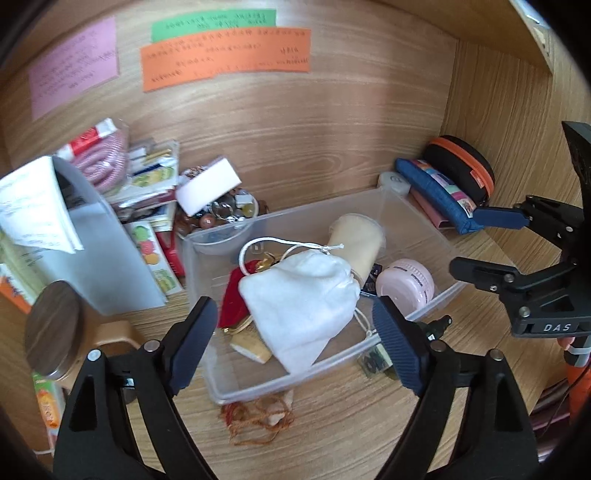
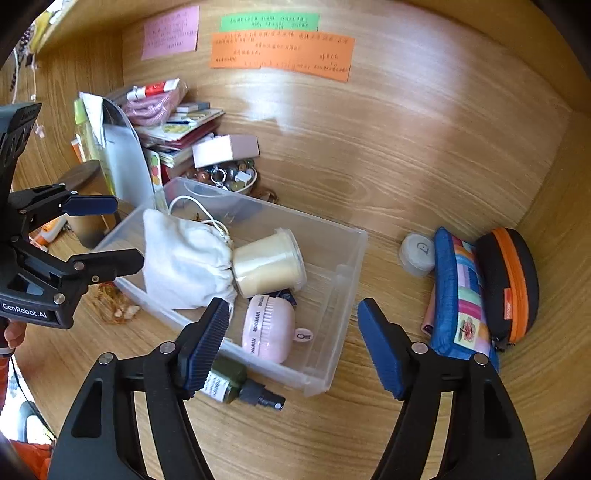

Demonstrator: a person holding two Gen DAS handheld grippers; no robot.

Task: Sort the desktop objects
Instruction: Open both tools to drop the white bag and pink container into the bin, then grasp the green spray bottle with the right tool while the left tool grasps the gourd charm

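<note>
Wood-grain desk [image 2: 369, 177] under us, with a wooden back panel carrying a pink note [image 2: 170, 32], a green note [image 2: 269, 22] and an orange note [image 2: 280, 55]. We hold our left gripper [image 1: 295, 343] spread wide over the near rim of the clear plastic bin [image 2: 343, 280], nothing between its pads. We see our right gripper [image 2: 291, 345] released too, fingers parted above the bin's near corner, gripping nothing. Inside the bin we've got a white drawstring pouch [image 1: 303, 299] lying against a cream-coloured cup [image 2: 269, 266] on its side, a pink round container [image 2: 267, 328] just beside them, and a red pouch [image 1: 234, 295] tucked under the white one. Outside the bin, a dark green spray bottle [image 2: 240, 387] lies touching its near wall, and a tangle of orange string [image 1: 258, 417] sits by the front edge. Over in the right corner we spot a blue patchwork pencil case [image 2: 461, 295] leaning on a black case with an orange zip [image 2: 513, 284]. Left of the bin, a bowl of beads [image 2: 229, 179] sits among stacked booklets.
</note>
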